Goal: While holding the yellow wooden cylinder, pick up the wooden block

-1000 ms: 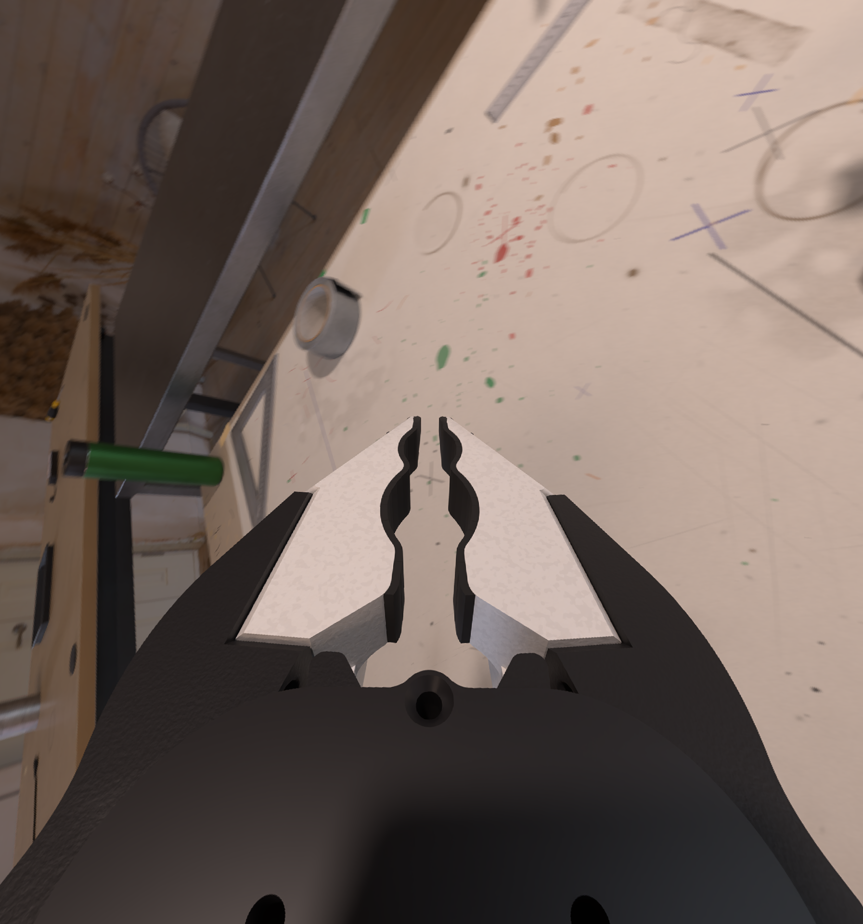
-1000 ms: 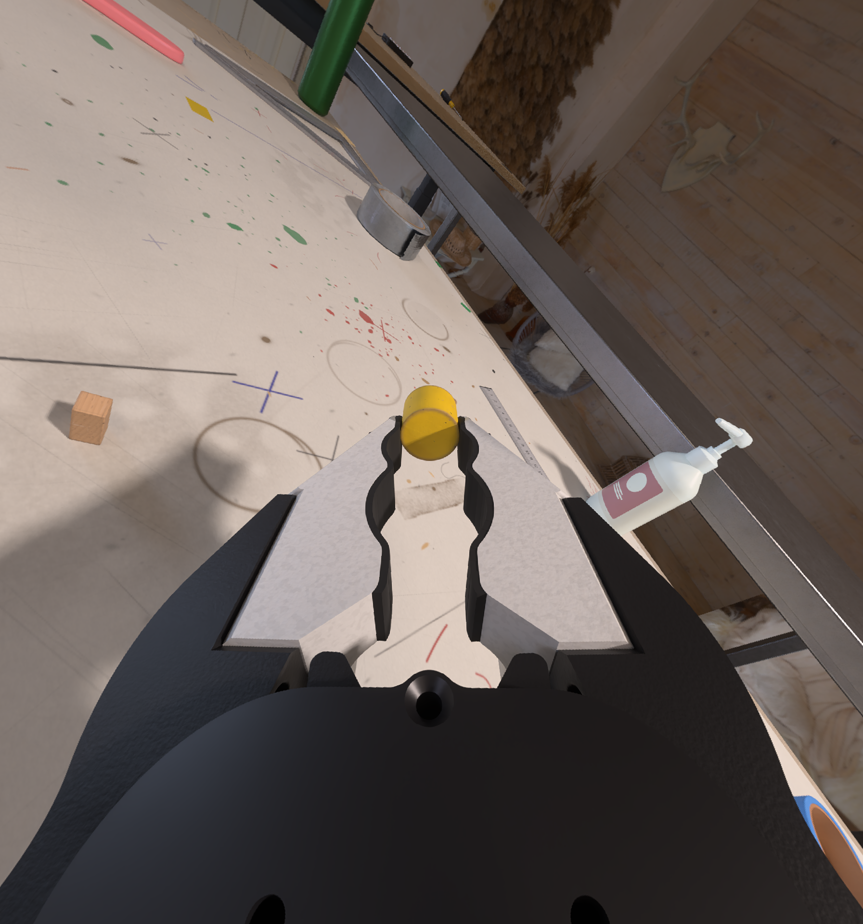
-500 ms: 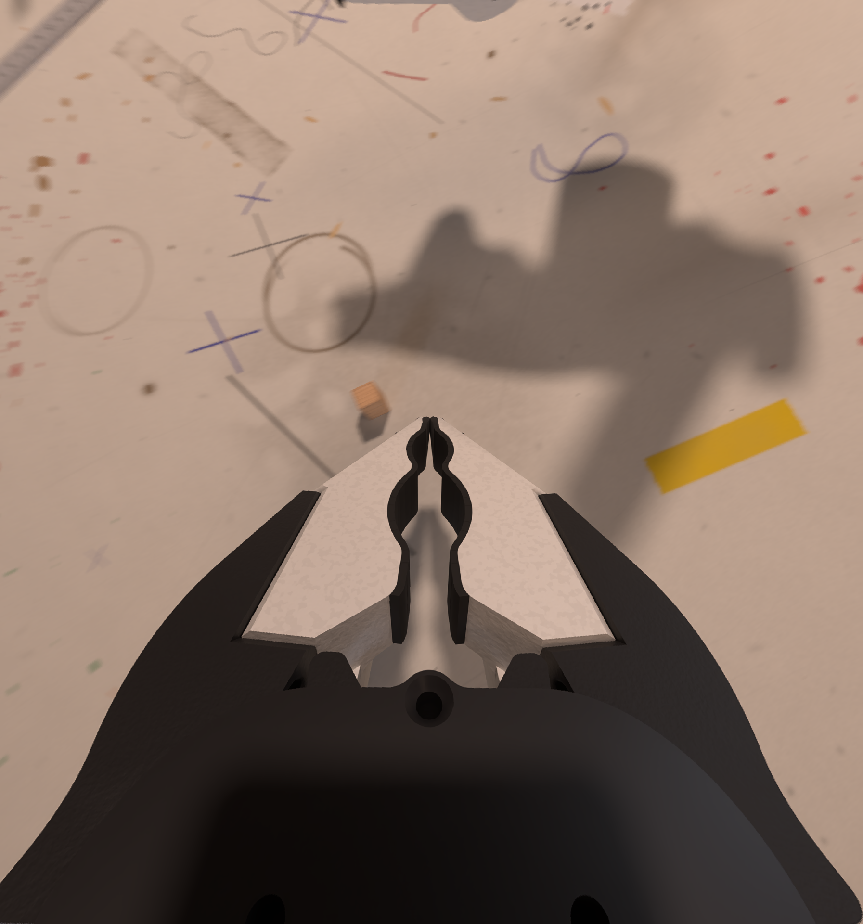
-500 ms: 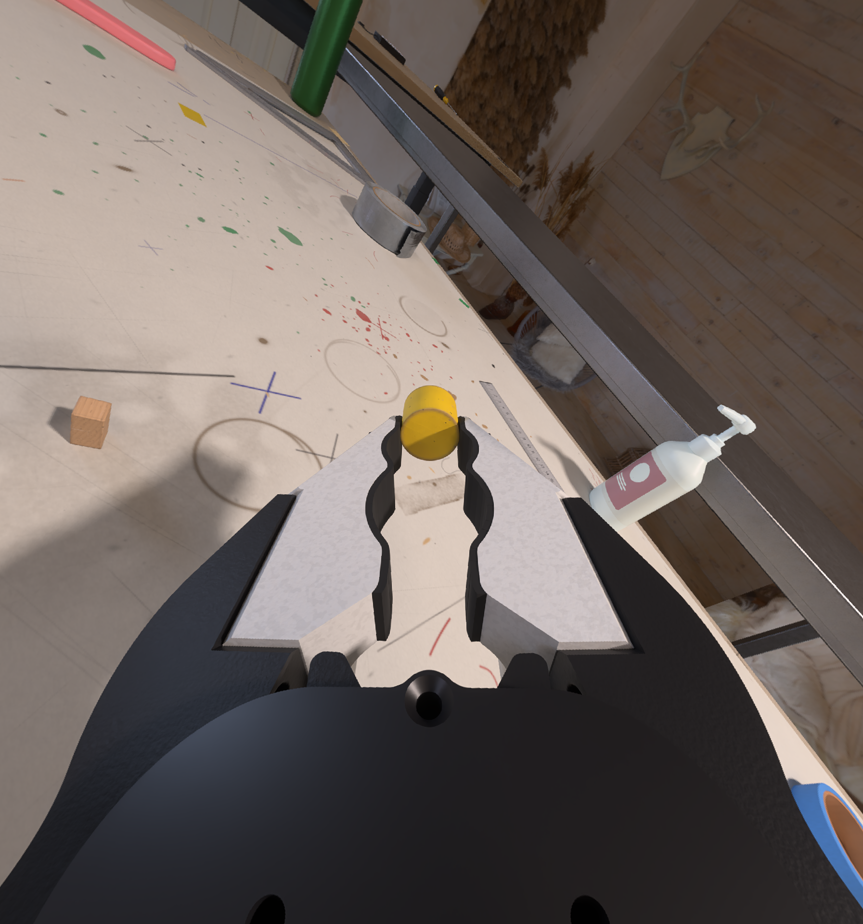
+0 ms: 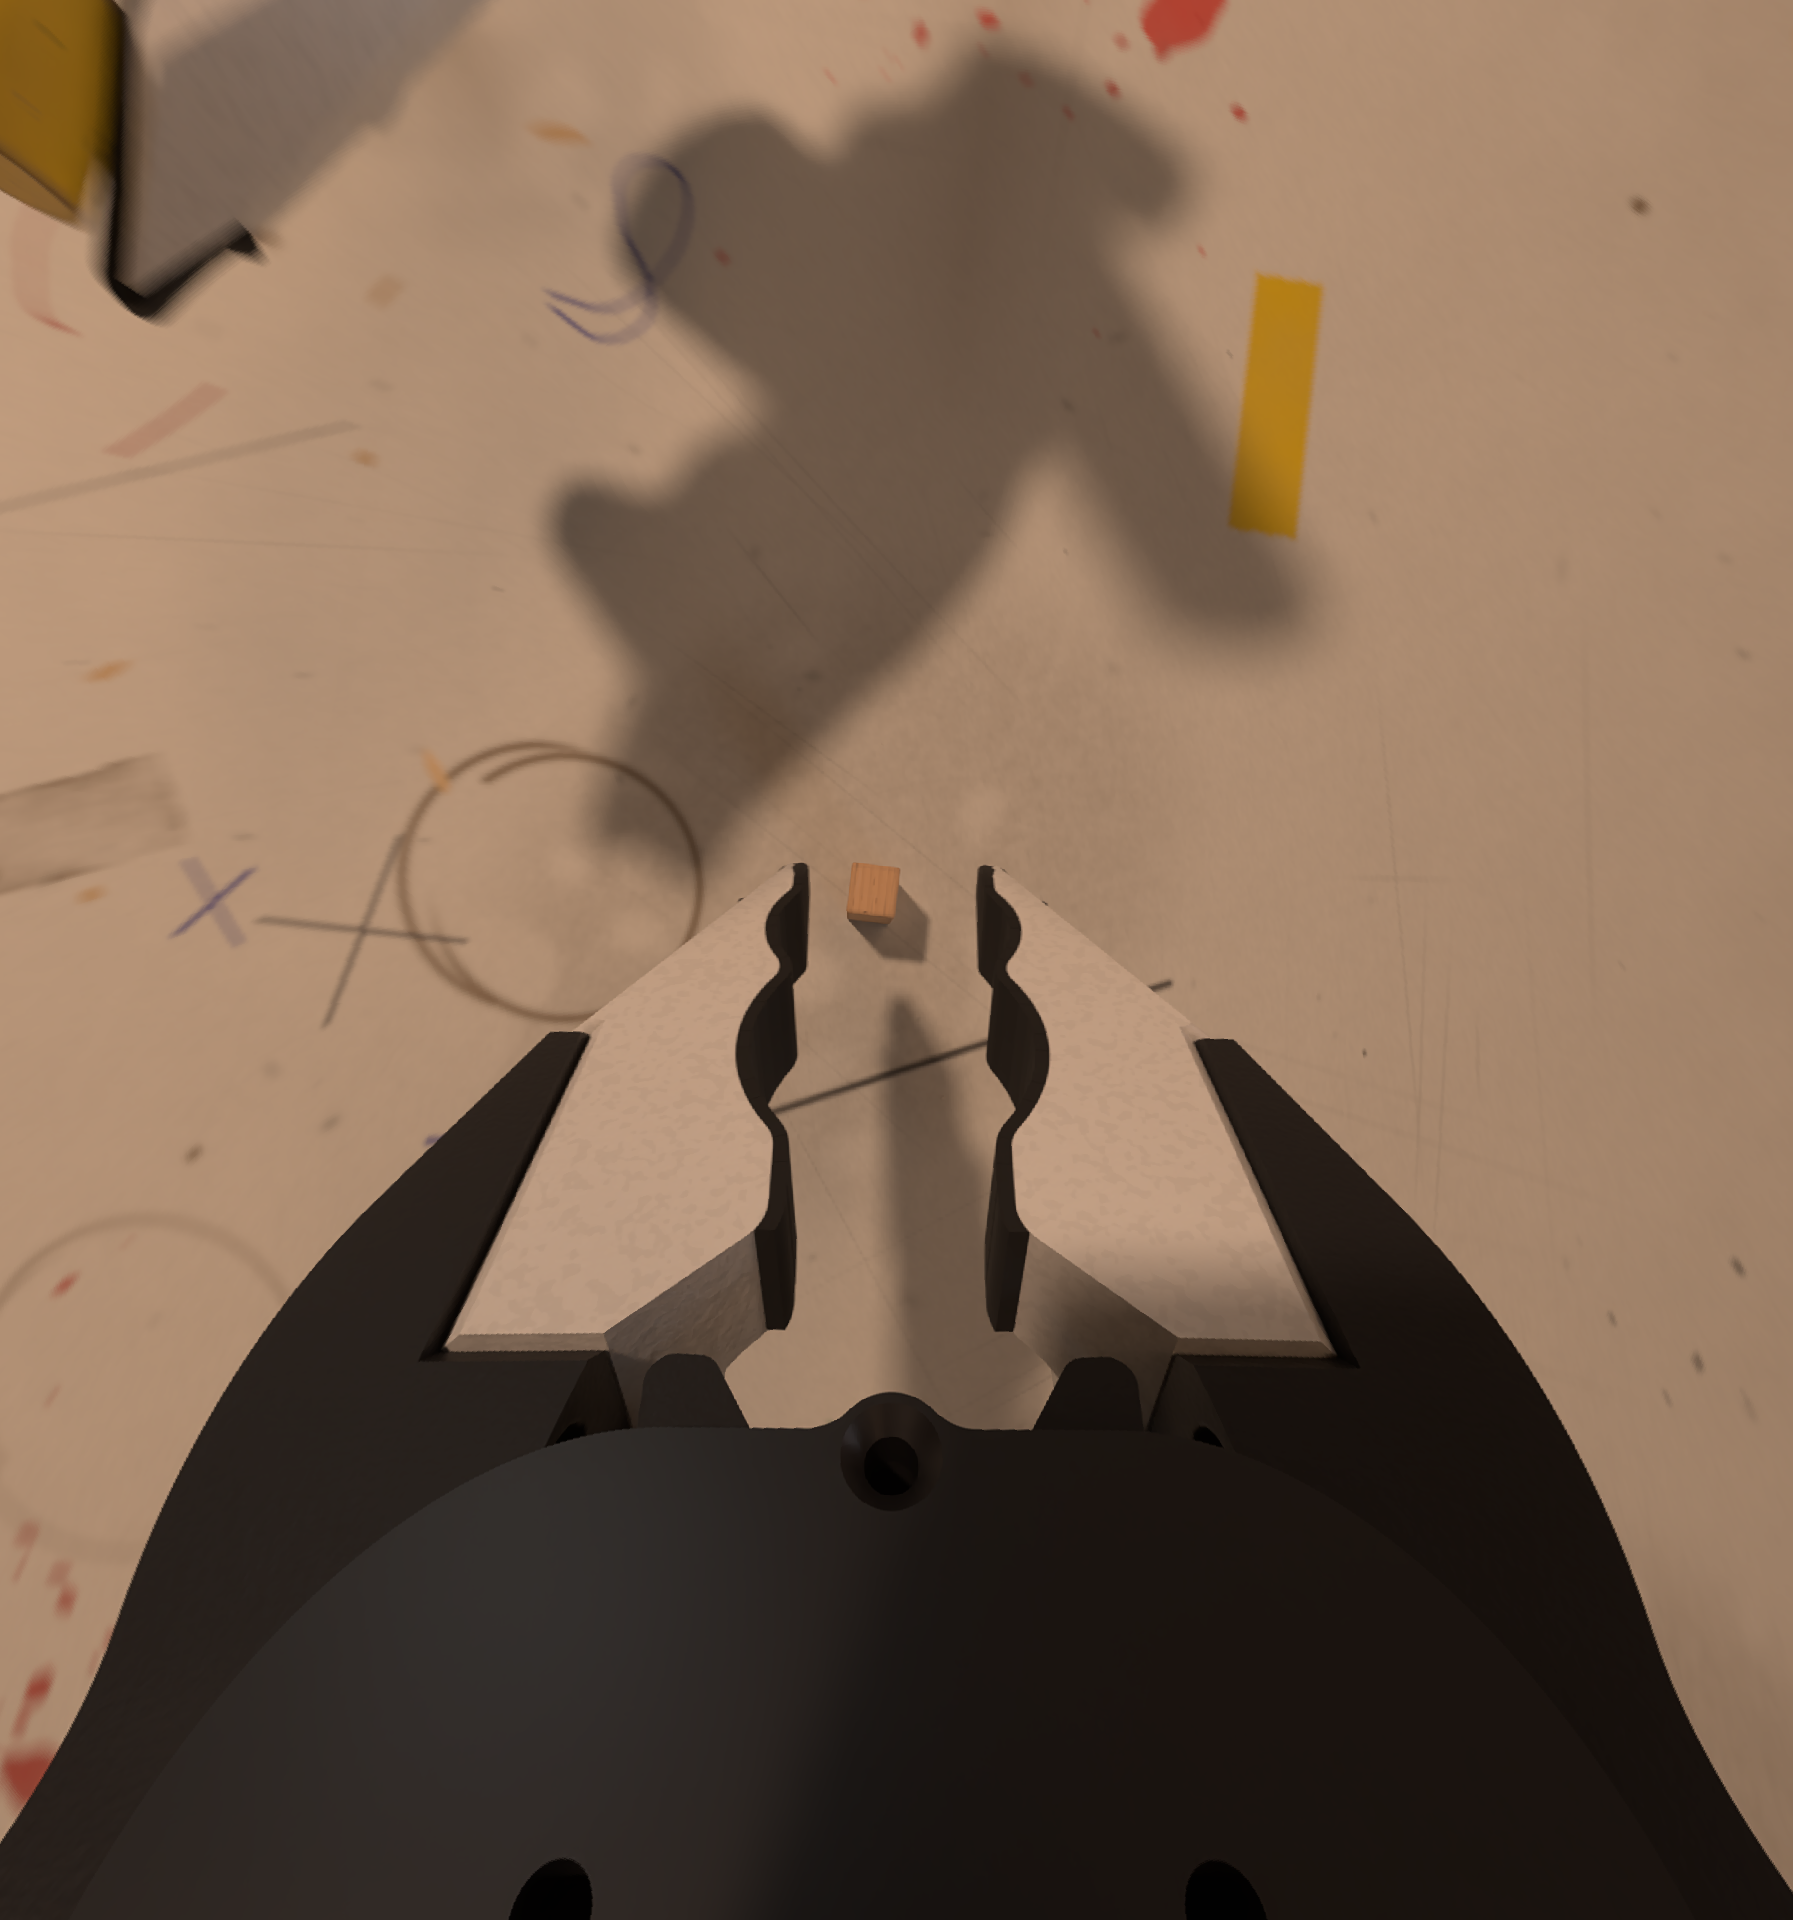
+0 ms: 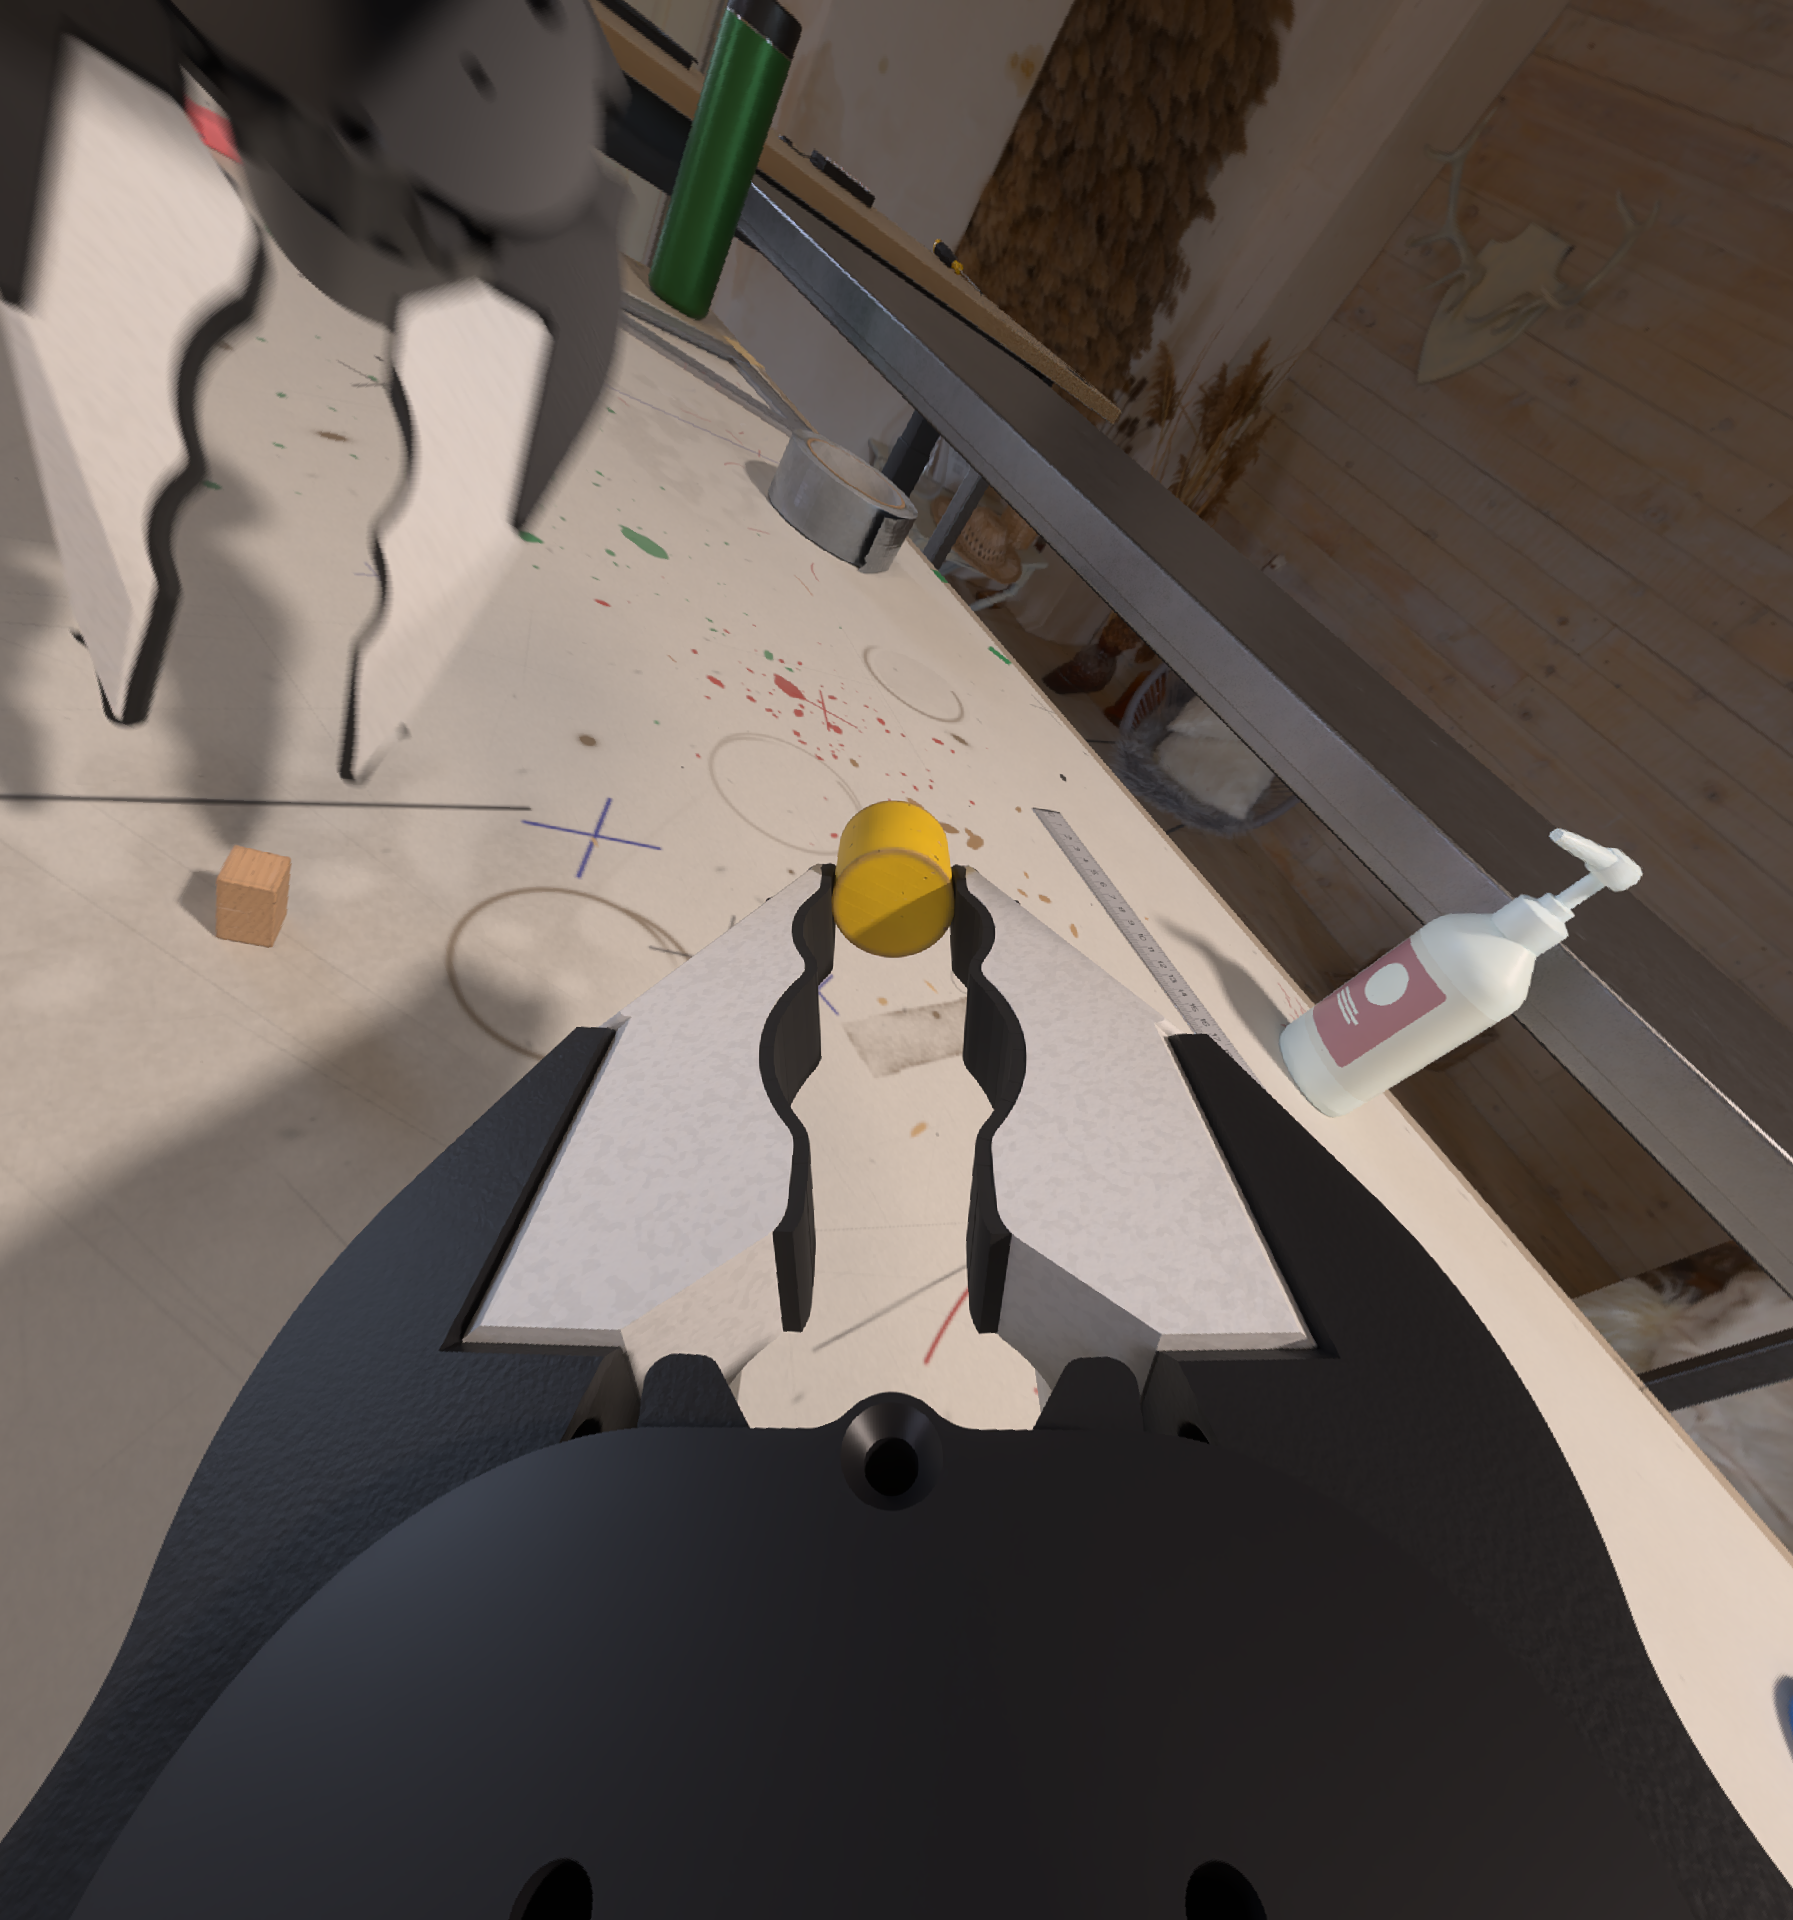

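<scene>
Paint-flecked tabletop [image 5: 1494, 935]: small wooden block [image 5: 872, 892] below spread left gripper [image 5: 890, 894]; right gripper [image 6: 890, 883] pinching smooth yellow wooden cylinder [image 6: 892, 883].

block [image 5: 872, 892] on table [image 5: 1494, 935], seemingly below left tool [image 5: 892, 883]

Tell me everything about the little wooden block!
The wooden block is a small, pale orange-brown cube with fine grain lines. It sits flat on the paint-speckled table, casting a small shadow, and nothing touches it. The left gripper hangs above it with jaws open, the block showing between their tips.
</scene>
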You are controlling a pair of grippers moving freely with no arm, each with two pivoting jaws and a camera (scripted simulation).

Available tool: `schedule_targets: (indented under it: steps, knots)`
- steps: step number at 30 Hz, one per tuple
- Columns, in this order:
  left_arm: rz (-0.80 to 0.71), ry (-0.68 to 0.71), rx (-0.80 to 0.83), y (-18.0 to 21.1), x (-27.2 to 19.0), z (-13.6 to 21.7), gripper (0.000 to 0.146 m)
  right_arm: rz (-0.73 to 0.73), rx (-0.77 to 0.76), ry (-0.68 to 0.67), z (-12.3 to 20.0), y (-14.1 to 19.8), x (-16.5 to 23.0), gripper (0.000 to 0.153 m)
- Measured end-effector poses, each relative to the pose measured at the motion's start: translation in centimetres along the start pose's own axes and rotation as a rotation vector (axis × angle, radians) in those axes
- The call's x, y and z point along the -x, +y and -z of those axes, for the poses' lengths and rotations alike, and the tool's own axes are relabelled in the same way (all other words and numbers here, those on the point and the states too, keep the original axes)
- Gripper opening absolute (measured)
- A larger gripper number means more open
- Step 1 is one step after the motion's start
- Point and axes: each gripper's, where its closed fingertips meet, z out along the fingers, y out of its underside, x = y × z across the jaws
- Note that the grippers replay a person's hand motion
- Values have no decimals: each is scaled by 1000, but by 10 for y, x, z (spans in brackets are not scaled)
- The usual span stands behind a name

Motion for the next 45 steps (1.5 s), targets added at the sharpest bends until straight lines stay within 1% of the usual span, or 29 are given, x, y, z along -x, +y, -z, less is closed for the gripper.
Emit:
schedule_targets:
  steps: [2, 3, 6, 8, 10, 12, 13, 15, 19, 23, 24, 27, 30, 32, 34, 36, 38, 40, 43, 45]
  knots:
    - [3, 138, 52, 5, 5, -12, 39, -17, -8, -1, 1, 1, -1, 21]
    - [-7, 183, 78, 7, 7, -17, 40, -31, -11, -1, 2, 1, -2, 21]
    - [-67, 235, 129, 12, 14, -31, 43, -61, -17, -9, 5, 2, -2, 21]
    - [-76, 271, 153, 14, 16, -38, 43, -68, -17, -19, 6, 4, 0, 21]
    - [-80, 344, 164, 16, 8, -40, 39, -72, -17, -19, 7, 6, 1, 21]
    - [-135, 346, 159, 19, 3, -41, 28, -73, -16, -15, 8, 7, -1, 21]
    - [-166, 313, 147, 20, 2, -41, 24, -78, -18, -13, 9, 7, -2, 21]
    - [-196, 260, 123, 22, 1, -41, 21, -92, -26, -14, 10, 8, -4, 21]
    - [-182, 207, 128, 26, -1, -39, 16, -96, -31, -20, 9, 8, -5, 21]
    - [-66, 161, 79, 24, 0, -40, 12, -87, -27, -23, 9, 8, -4, 21]
    - [-47, 131, 68, 25, 3, -39, 11, -83, -24, -23, 9, 8, -4, 21]
    - [-13, -26, 70, 29, 17, -29, 11, -69, -8, -15, 9, 9, -3, 21]
    - [38, -189, 13, 22, 28, -7, 11, -49, 23, 6, 8, 9, -4, 21]
    - [21, -334, 51, 23, 34, 9, 11, -20, 56, 24, 6, 11, -3, 21]
    - [7, -488, 149, 32, 41, 20, 11, 27, 93, 41, 3, 13, -1, 21]
    - [71, -540, 188, 38, 39, 20, 11, 50, 109, 43, 0, 14, 3, 21]
    - [184, -574, 119, 38, 37, 16, 11, 62, 113, 41, -1, 14, 6, 21]
    - [340, -585, 18, 37, 34, 12, 11, 75, 117, 39, -1, 14, 8, 21]
    - [605, -437, -232, 26, 21, 5, 11, 70, 111, 35, -1, 13, 9, 21]
    - [735, -287, -410, 13, 12, 5, 11, 59, 102, 29, -1, 11, 9, 21]
